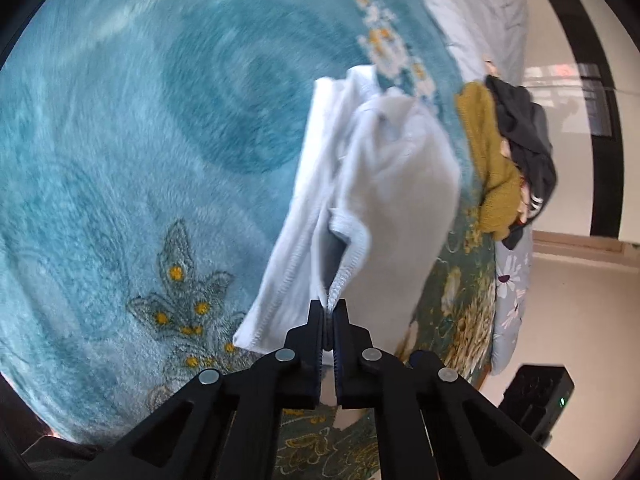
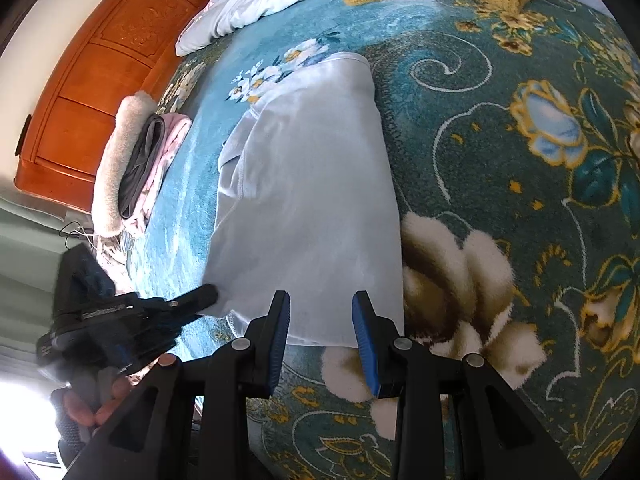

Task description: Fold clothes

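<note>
A pale white garment is spread lengthwise on a teal floral blanket, its near hem pinched by the left gripper. The right gripper is held spread just above that hem. Judged mid-fold; another grip seems needed. No containers are seen; folded clothes are stacked nearby.

You have soft daylight in both views, without hard shadows. In your left wrist view the blanket is smeared by motion blur, and the white garment is slightly soft. In your right wrist view, strong glare burns out the lower left corner. The fisheye bends everything near the edges.
</note>
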### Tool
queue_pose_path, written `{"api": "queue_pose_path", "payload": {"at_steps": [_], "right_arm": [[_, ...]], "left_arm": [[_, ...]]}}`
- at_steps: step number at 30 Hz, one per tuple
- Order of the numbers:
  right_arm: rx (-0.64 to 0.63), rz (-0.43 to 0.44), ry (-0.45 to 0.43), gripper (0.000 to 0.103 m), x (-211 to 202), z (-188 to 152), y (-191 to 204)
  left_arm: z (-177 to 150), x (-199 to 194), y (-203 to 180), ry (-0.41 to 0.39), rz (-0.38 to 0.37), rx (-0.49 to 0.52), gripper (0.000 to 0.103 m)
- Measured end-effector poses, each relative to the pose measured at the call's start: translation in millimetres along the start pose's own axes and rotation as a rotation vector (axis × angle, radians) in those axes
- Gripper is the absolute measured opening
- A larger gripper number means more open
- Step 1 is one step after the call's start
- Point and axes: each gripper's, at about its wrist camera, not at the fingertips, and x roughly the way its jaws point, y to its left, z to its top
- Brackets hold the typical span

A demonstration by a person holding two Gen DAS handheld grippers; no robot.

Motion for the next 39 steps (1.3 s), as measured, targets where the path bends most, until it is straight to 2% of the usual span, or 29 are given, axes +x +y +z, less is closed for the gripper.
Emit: {"api": "queue_pose_path", "payload": {"at_steps": [2,5,9,10,12,14,18,19,22,24,26,28,29,31,32,33,39], "right_arm": [[-0.01,-0.003,-0.001,0.033,-1,-1,0],[-0.012,-0.023,0.015,0.033,3,-3,-2],[-0.01,-0.023,0.021,0.034,6,-5,-1],[-0.015,-0.027,0.022,0.036,6,-5,0],[-0.014,-0.029,0.019,0.05,4,-4,-3],[-0.003,-0.024,0.007,0.056,0,-4,-10],[0.072,-0.016,0.011,0.058,-2,-7,-38],[0.092,-0.004,0.015,0.058,-1,-9,-45],[0.138,0.026,0.023,0.058,6,-13,-54],[0.188,0.081,0.033,0.058,13,-16,-60],[0.246,0.152,0.033,0.058,20,-18,-68],[0.304,0.221,0.015,0.058,25,-21,-77],[0.345,0.253,0.003,0.055,26,-23,-83],[0.402,0.279,-0.003,0.04,26,-28,-95],[0.409,0.267,0.0,0.023,27,-29,-98],[0.414,0.252,0.004,0.014,28,-30,-100],[0.384,0.245,-0.002,0.005,19,-21,-91]], "left_arm": [[-7,-8,-7,-0.004,0.014,0.038,0.004],[-9,1,3,0.045,0.076,-0.001,0.004],[-5,8,9,0.06,0.114,-0.033,0.005],[-4,9,11,0.064,0.123,-0.041,0.005],[-3,13,14,0.072,0.141,-0.057,0.005],[-1,16,18,0.079,0.16,-0.072,0.005],[3,23,25,0.095,0.197,-0.104,0.007],[3,20,26,0.085,0.185,-0.114,0.007],[5,-1,28,0.008,0.08,-0.154,0.008],[7,-12,33,-0.043,0.03,-0.184,0.007],[10,-17,39,-0.069,0.012,-0.217,0.007],[11,-16,45,-0.064,-0.013,-0.256,0.007],[11,-15,45,-0.06,-0.018,-0.266,0.007],[9,-11,43,-0.06,-0.018,-0.272,0.007],[8,-10,43,-0.059,-0.019,-0.275,0.007],[7,-8,42,-0.059,-0.019,-0.278,0.007],[12,-7,46,-0.068,-0.03,-0.283,0.007]]}}
